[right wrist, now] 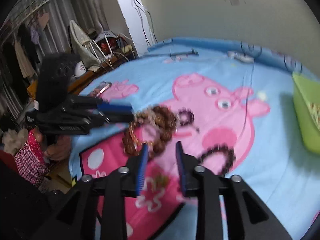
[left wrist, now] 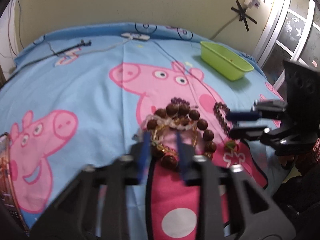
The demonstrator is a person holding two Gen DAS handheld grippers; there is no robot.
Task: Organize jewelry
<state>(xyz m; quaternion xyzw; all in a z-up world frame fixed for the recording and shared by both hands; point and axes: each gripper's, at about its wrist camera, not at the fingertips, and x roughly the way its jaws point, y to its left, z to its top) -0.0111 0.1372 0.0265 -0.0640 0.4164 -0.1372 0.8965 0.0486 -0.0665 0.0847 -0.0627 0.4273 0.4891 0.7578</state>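
1. My left gripper (left wrist: 163,140) sits low in the middle of its own wrist view, jaws parted a little; gold chain and brown beads show in the gap, but I cannot see the blue pads pressing on them, so I read it as released.
2. My right gripper (right wrist: 162,150) is low centre in its own view, jaws apart, with only the bedsheet between them; nothing is grasped.
3. The jewelry pile (left wrist: 180,128) lies at the centre of the left view on the blue cartoon-pig bedsheet (left wrist: 80,84): a big brown bead bracelet (left wrist: 200,124), a gold chain (left wrist: 164,150) and some clear beads tangled together.
4. A dark purple bead bracelet (left wrist: 221,114) lies just right of the pile, near the right gripper's tips where they enter from the right edge.
5. In the right view the pile is blurred, sitting just above the left finger; another dark bead loop (right wrist: 218,158) lies right of the right finger.
6. A green plastic basket (left wrist: 226,64) stands in the upper right of the left view, well apart from the pile.
7. A checked sleeve (right wrist: 32,160) shows at the left edge of the right view.
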